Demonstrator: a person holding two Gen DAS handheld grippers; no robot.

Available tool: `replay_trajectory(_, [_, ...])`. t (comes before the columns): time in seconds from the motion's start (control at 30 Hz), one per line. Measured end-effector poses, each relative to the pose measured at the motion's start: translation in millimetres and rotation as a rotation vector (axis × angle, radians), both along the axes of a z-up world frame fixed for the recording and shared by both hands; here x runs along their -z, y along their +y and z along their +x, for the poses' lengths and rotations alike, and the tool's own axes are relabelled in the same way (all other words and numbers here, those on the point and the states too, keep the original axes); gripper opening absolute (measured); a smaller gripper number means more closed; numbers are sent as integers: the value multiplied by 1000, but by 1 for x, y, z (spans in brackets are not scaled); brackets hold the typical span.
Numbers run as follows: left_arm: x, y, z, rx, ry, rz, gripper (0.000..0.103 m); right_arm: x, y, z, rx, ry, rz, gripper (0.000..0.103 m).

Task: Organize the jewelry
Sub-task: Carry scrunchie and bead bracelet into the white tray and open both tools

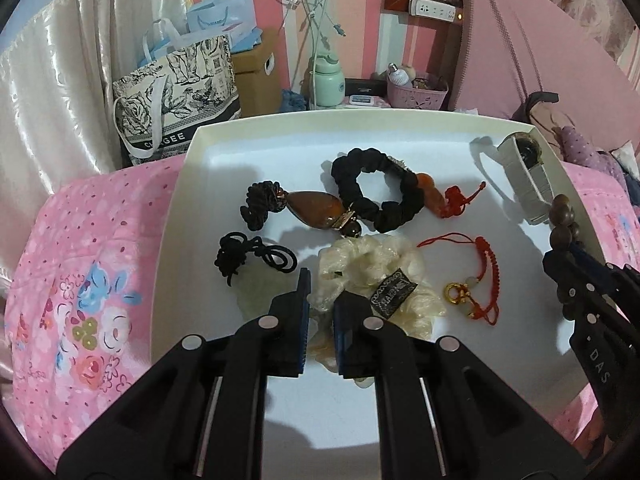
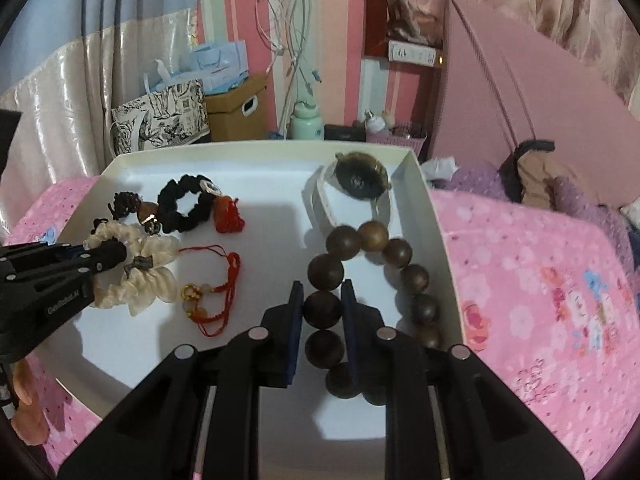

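— Two grippers over one white tray on the pink bedspread. What's biggest inside?

— I see the cream scrunchie near the front left; my left gripper is clenched on its edge. Next, the wooden bead bracelet loops along the right wall; my right gripper is grasping one bead.

— Room to move?

— Bare floor sits between the beads and the small red cord charm.
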State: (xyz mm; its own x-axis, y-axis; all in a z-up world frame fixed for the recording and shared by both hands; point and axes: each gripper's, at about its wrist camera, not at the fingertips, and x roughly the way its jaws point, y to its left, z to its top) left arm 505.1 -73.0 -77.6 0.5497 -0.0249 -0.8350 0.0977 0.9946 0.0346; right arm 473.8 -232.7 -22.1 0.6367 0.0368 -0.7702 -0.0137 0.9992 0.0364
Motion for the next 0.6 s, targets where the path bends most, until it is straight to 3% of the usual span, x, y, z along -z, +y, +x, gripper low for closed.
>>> replay_trajectory(0.33, [6,-1,2,-4,17,-7,9,11,5,3,-10,27,-16,19])
replay_trajectory(0.6, [4,0,-2,-1,12,-18,27,7,6,3,-17,22,-25,20])
